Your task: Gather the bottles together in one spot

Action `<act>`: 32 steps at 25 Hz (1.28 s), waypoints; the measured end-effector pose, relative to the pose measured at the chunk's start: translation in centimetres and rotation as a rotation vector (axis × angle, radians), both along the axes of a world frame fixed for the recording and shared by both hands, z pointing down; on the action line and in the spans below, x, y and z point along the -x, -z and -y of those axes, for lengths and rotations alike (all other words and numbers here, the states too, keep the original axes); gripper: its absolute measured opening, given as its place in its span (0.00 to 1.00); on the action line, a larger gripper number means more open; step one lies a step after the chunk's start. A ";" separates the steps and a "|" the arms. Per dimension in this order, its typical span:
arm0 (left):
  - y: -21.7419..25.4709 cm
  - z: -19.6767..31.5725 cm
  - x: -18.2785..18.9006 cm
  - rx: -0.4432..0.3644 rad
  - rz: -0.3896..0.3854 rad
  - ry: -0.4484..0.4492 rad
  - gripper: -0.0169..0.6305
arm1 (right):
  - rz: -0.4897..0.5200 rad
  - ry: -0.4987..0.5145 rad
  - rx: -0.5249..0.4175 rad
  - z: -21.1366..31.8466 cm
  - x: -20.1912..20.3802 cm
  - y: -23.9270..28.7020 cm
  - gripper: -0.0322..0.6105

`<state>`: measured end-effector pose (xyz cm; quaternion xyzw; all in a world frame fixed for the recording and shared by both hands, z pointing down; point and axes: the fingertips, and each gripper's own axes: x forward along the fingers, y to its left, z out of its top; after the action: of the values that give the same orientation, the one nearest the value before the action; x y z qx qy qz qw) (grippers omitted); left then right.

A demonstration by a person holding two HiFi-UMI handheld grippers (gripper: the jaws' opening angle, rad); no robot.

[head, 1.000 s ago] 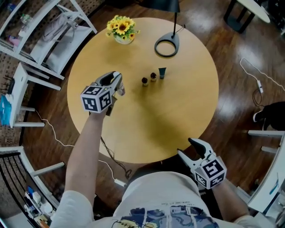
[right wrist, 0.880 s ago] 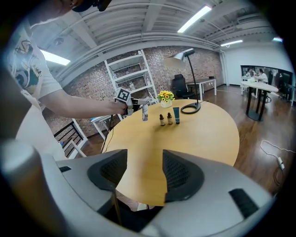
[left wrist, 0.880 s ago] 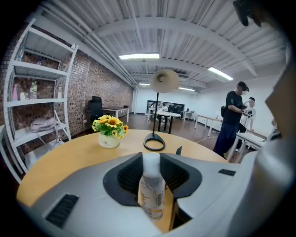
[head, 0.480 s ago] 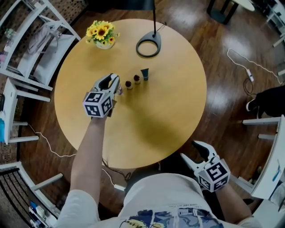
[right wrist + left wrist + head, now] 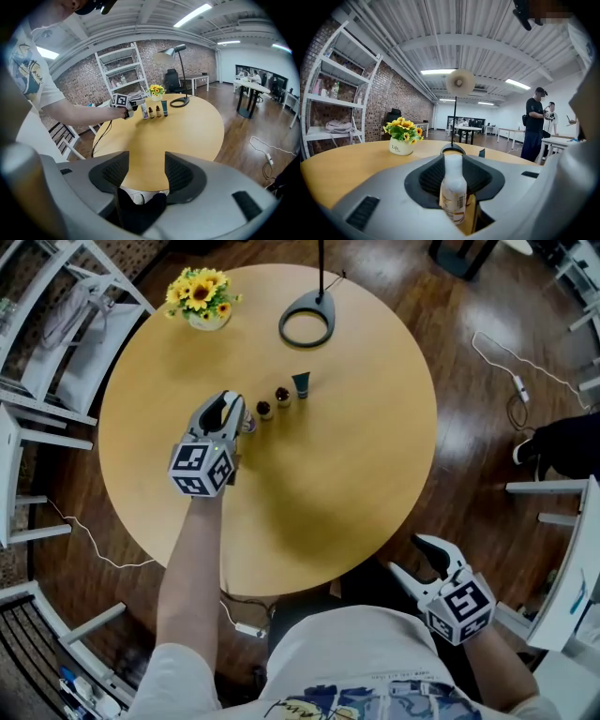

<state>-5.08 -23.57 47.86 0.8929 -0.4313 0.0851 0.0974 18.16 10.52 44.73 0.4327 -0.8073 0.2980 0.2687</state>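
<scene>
left gripper (image 5: pixel 453 199): jaws nearly closed, pinching a small white bottle (image 5: pixel 453 187) by its body. The bottle is upright with the cap up, and the grip sits low on the body, so it shouldn't tip.
- The tool is held close to level, low over the table (image 5: pixel 328 484). Reads as a set-down. Can't tell whether the base is touching the wood.
- Just past the jaw tips sit two dark bottles (image 5: pixel 264 409) (image 5: pixel 282 396), then a teal tube (image 5: pixel 301 383), in a tight diagonal row running away from the tool. The held bottle is at the near end, just beside the first dark one, so it extends the row rather than starting a second pile.
- Farther along that line is the lamp base (image 5: pixel 307 326). The flower pot (image 5: pixel 199 298) is off to the tool's left. Both are well apart from the row.
- I see no other loose bottles on the table, so my guess is this is the last one.

right gripper (image 5: pixel 417 559): jaws wide apart with nothing between them. It hangs off the near table edge by the person's torso, far from the row. It looks parked, since one hand is enough here.

Risk: the neighbour is close, so opening the jaws or backing out crooked could knock the first dark bottle over.
</scene>
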 end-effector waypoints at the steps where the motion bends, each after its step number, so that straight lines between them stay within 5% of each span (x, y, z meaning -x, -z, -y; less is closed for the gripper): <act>1: 0.0 -0.2 0.1 -0.006 0.001 -0.005 0.20 | 0.002 0.006 0.000 0.1 0.3 -0.1 0.46; 18: 0.0 -3.1 -0.6 -0.078 0.124 -0.099 0.30 | -0.005 0.030 -0.026 -0.1 2.6 0.4 0.46; 27: 3.1 -5.6 1.4 -0.108 0.152 -0.052 0.33 | -0.023 0.043 -0.087 0.4 3.4 1.4 0.46; 32: 4.9 -9.8 3.4 -0.054 0.141 -0.003 0.34 | -0.026 0.031 -0.152 1.1 3.9 3.0 0.46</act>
<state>-8.46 -13.75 43.00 0.8877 -0.4378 0.1363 0.0424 14.26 9.42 41.71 0.4431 -0.8305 0.2261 0.2504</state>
